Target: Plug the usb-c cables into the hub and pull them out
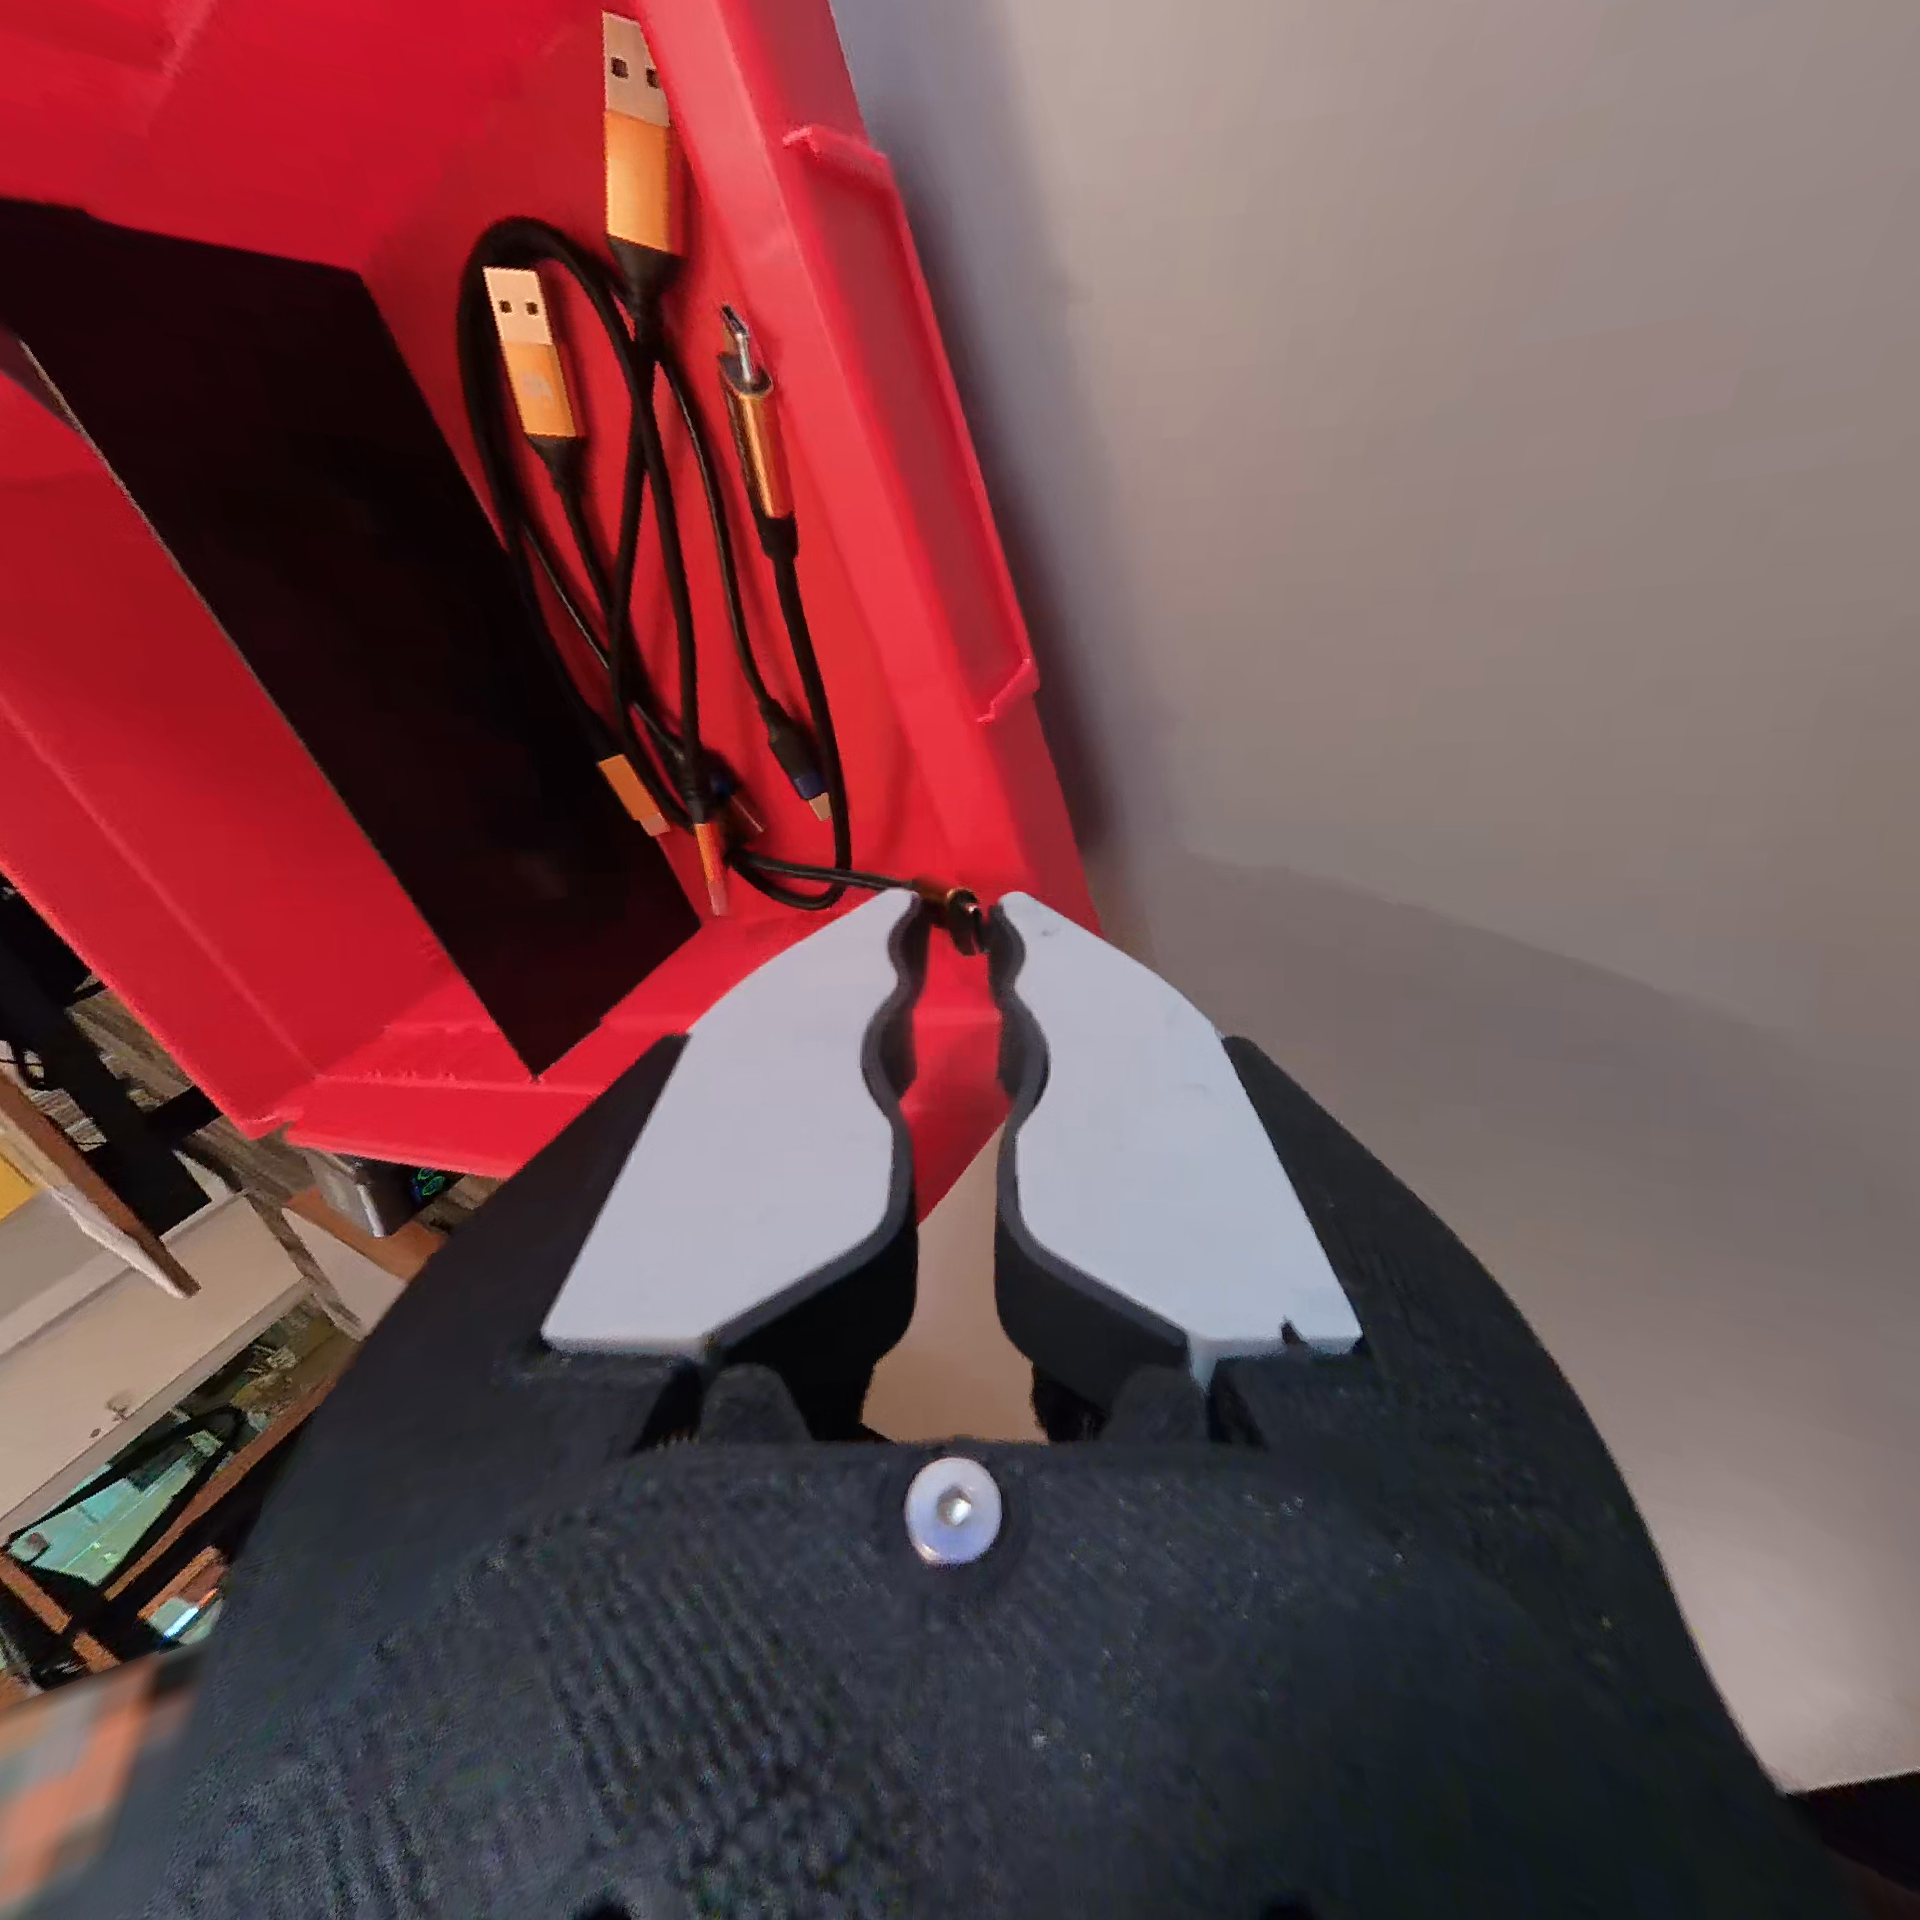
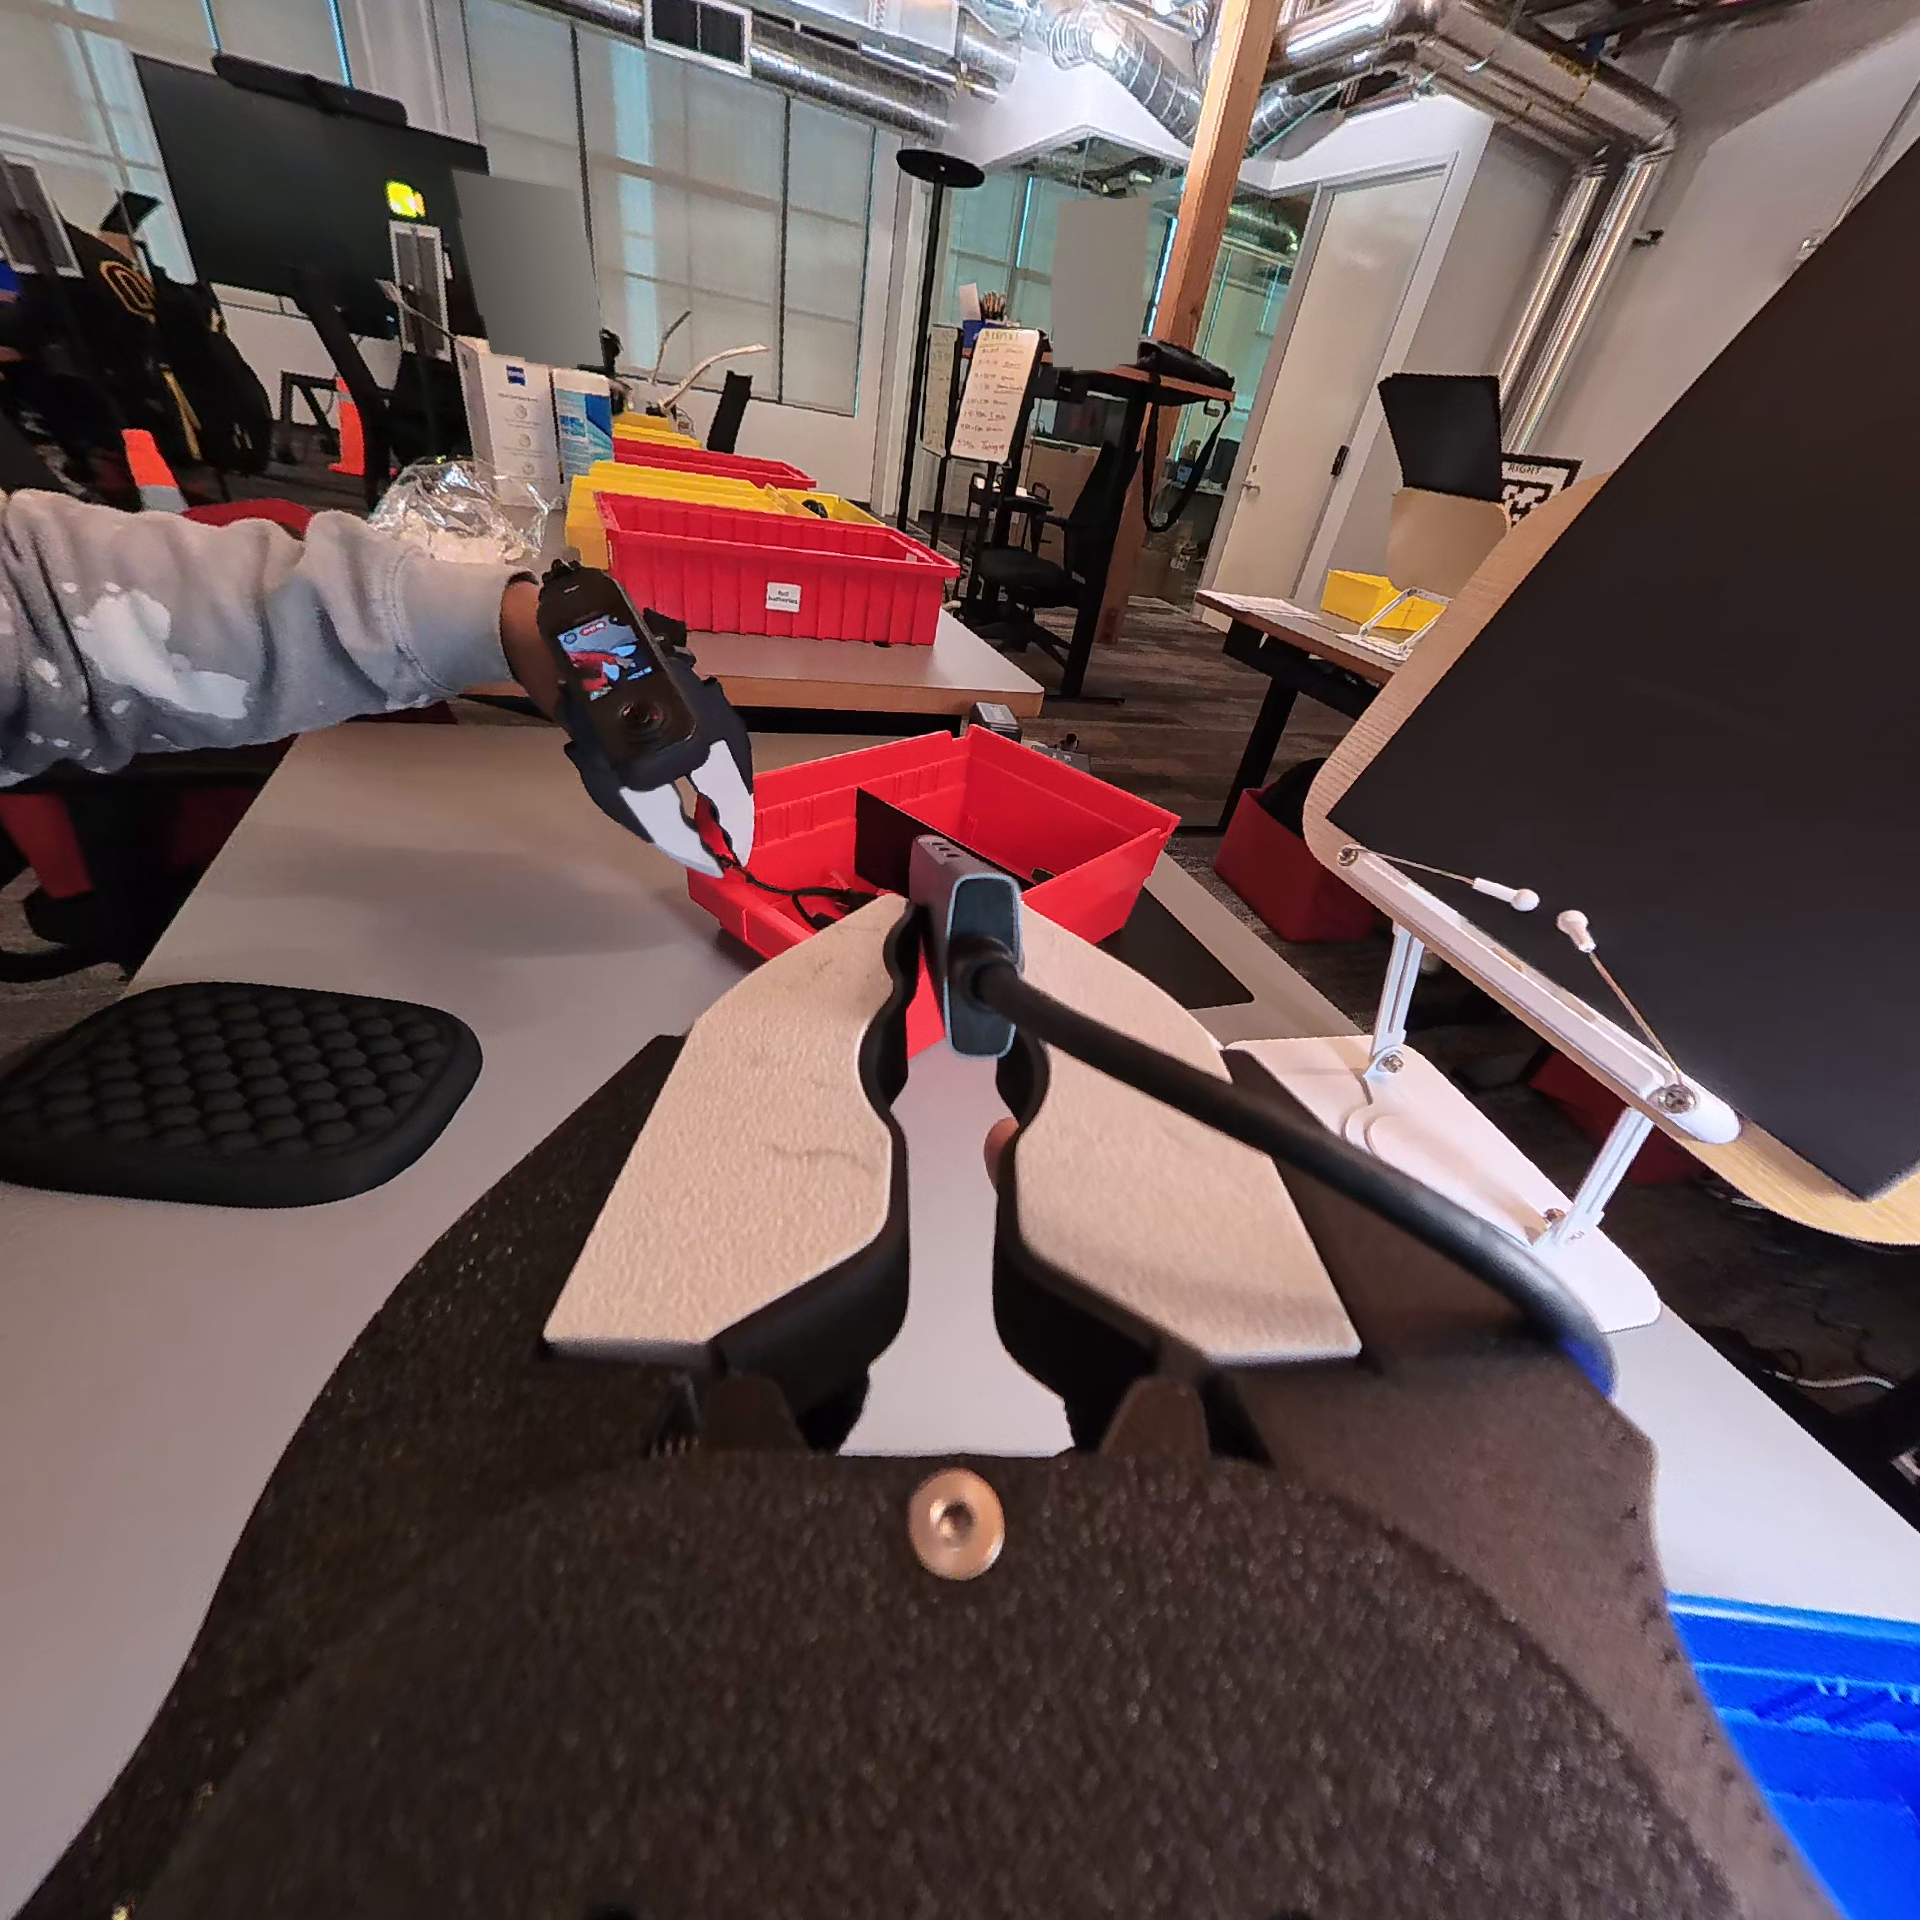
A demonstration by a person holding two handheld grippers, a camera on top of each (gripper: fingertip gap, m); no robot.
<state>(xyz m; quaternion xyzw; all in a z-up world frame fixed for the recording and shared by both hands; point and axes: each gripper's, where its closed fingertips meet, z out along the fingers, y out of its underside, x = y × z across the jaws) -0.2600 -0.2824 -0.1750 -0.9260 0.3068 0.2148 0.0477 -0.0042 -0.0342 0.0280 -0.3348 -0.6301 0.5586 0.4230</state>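
in the left wrist view your left gripper (image 1: 958, 916) pinches a usb-c plug (image 1: 948, 902) at its tips, just above the near corner of the red bin (image 1: 935, 436); its cable trails back into the bin. in the right wrist view your right gripper (image 2: 961, 940) clamps the hub (image 2: 971, 935), long axis pointing away toward the bin; the plug hangs to the hub's front left, apart, so it must swing right to face a port.

Open-plan office and lab space: exposed ceiling ducts (image 2: 1091, 52), glass partitions (image 2: 727, 239), standing desks (image 2: 1143, 390), office chairs (image 2: 1039, 540), stacked parts bins (image 2: 769, 566), wall screen (image 2: 291, 218) were present.
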